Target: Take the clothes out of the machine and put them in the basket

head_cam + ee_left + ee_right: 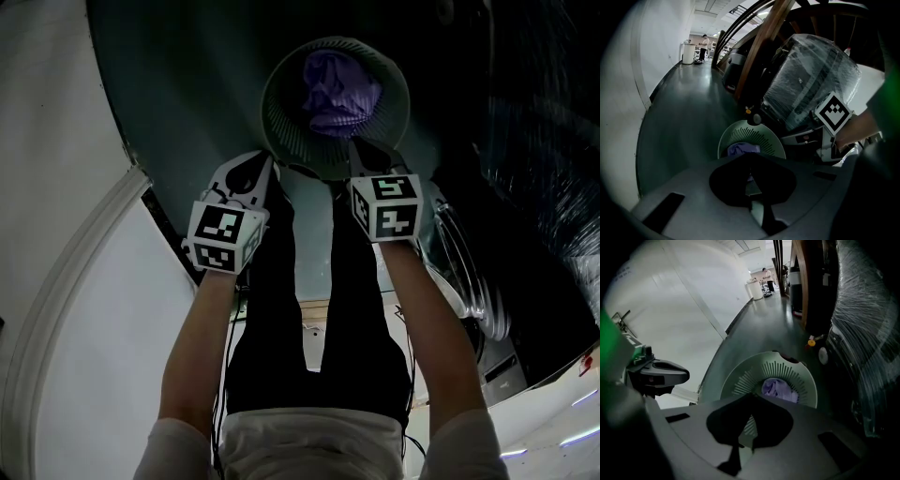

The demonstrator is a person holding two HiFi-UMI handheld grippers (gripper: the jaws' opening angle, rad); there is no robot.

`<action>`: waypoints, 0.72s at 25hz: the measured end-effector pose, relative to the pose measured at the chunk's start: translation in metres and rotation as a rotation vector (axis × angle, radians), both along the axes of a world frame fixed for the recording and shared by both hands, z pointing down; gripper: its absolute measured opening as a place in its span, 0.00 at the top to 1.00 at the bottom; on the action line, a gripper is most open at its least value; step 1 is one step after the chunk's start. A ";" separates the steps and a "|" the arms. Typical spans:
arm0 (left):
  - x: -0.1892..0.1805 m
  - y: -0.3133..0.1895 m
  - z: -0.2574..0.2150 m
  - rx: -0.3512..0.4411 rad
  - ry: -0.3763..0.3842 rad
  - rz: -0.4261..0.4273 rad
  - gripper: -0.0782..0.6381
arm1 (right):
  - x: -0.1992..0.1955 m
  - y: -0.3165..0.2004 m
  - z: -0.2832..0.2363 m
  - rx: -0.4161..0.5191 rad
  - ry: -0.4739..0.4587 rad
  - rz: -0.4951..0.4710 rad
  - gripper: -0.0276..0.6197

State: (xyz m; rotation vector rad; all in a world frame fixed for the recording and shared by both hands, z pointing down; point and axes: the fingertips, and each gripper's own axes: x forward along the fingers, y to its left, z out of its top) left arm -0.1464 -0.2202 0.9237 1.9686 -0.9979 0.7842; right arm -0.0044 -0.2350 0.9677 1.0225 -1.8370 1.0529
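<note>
A pale green slatted basket point(274, 105) stands on the dark floor just beyond both grippers. A purple garment point(337, 89) lies crumpled inside it. My left gripper point(265, 167) hangs over the basket's near left rim, and my right gripper point(366, 155) over its near right rim. In the left gripper view the dark jaws point(750, 153) meet at their tips above the basket point(740, 130) and the purple garment point(743, 150). The right gripper point(753, 393) looks the same over the basket point(740, 380) and garment point(780, 390). No cloth shows between either pair of jaws.
A plastic-wrapped machine point(544, 141) with a round door point(469, 272) stands to the right of the basket. A white wall point(56, 187) curves along the left. The person's legs in black trousers point(309, 309) stand between the arms. Far down the hall a person point(704, 44) stands by bins.
</note>
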 end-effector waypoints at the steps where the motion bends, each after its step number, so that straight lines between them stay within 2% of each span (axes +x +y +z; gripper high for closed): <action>1: 0.001 -0.001 0.000 0.002 0.000 0.000 0.86 | -0.001 0.002 0.000 -0.006 -0.005 -0.007 0.94; 9: 0.000 0.000 -0.001 0.005 -0.010 0.008 0.86 | -0.007 0.012 -0.003 -0.021 -0.023 -0.016 0.95; 18: -0.008 -0.003 -0.011 0.027 -0.026 -0.009 0.86 | -0.001 0.013 -0.018 0.003 0.008 -0.014 0.95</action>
